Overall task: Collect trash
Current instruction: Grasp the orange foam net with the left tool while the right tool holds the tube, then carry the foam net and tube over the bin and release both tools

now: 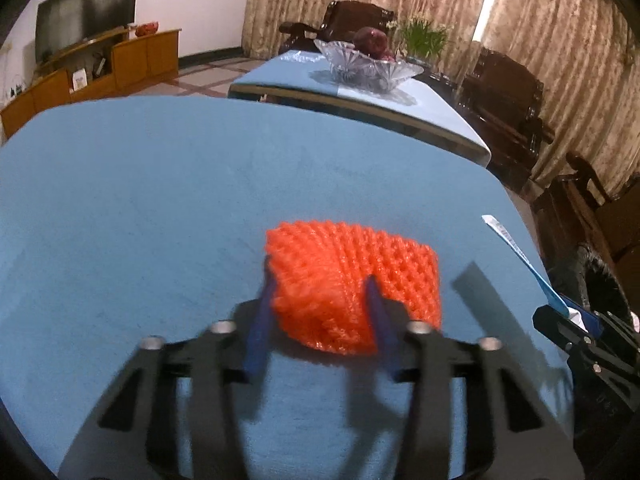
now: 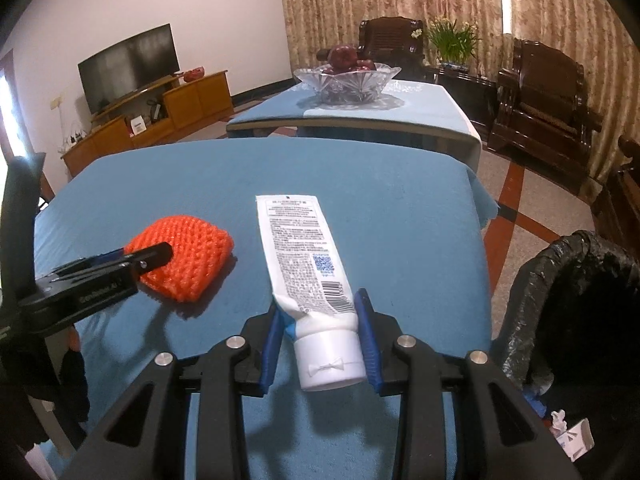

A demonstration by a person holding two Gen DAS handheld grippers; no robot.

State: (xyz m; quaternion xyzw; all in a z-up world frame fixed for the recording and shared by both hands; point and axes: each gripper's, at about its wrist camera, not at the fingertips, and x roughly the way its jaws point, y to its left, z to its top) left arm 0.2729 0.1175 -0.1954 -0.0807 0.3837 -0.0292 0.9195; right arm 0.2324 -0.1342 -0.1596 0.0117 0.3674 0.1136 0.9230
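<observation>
Your right gripper (image 2: 320,330) has its 2 blue fingers (image 2: 366,336) pinching the white tube (image 2: 304,264) at the shoulder just above the cap, the tube's flat end lying out along the blue table (image 2: 400,200). Lift it straight, then swing right to the black-lined bin (image 2: 576,304) beside the table. Your left gripper (image 1: 320,296) has the orange foam net (image 1: 352,276) between its fingers, apparently squeezing it; hold firmly, since the net looks soft and springy.

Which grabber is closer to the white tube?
Right. The right gripper has its blue fingers on both sides of the white tube near its cap. The left gripper is off at the orange foam net.
</observation>
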